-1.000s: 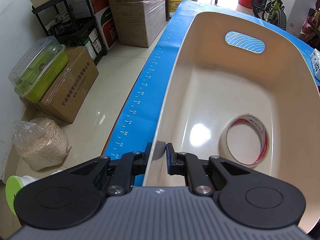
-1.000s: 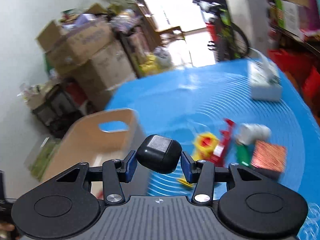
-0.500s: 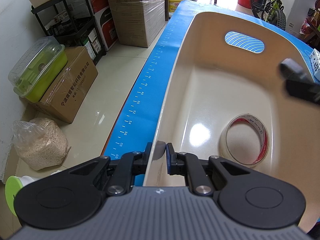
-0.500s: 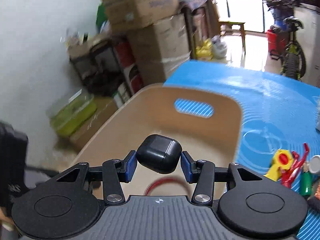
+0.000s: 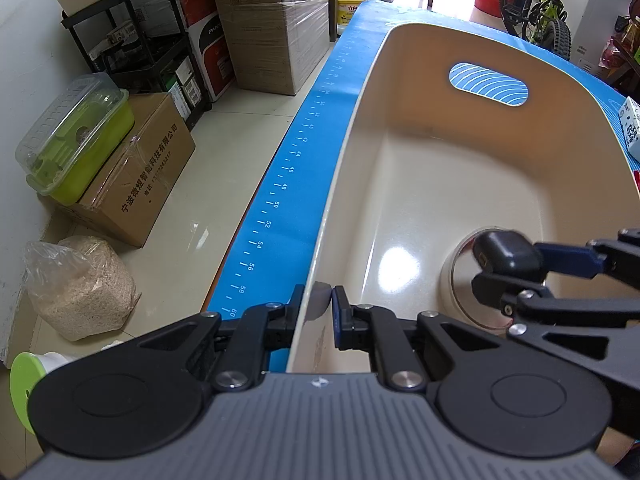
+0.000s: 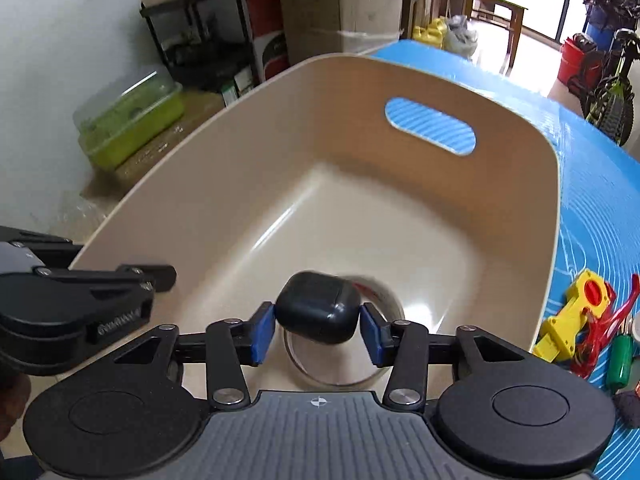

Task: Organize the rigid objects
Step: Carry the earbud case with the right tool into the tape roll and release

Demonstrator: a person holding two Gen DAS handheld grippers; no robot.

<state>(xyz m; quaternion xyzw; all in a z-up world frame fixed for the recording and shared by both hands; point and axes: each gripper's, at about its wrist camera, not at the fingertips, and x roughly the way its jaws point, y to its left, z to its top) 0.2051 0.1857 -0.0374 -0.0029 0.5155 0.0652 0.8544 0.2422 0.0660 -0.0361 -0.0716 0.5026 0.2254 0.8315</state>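
Note:
A beige plastic bin (image 5: pixel 348 132) (image 6: pixel 192 136) stands on the blue mat, with a roll of tape (image 5: pixel 452 292) (image 6: pixel 336 380) lying flat on its floor. My left gripper (image 5: pixel 317 306) is shut on the bin's near rim, one finger inside the wall and one outside. My right gripper (image 6: pixel 318 320) (image 5: pixel 516 270) holds a black earbud case (image 6: pixel 316 308) (image 5: pixel 504 256) between its blue pads, and its jaws are closing on it. The case hangs inside the bin, just above the tape roll. The left gripper (image 6: pixel 160 276) also shows at the bin's left rim in the right wrist view.
To the right of the bin on the blue mat (image 6: pixel 580 184) lie a yellow toy (image 6: pixel 576 320), a red tool (image 6: pixel 612 316) and a green piece (image 6: pixel 618 360). A white carton (image 5: pixel 632 128) stands at the far right. Beyond the table's left edge, boxes and a shelf stand on the floor.
My right gripper has swung left from over the mat and sunk into the bin with the black case, ending above the tape roll. The left gripper has stayed on the rim.

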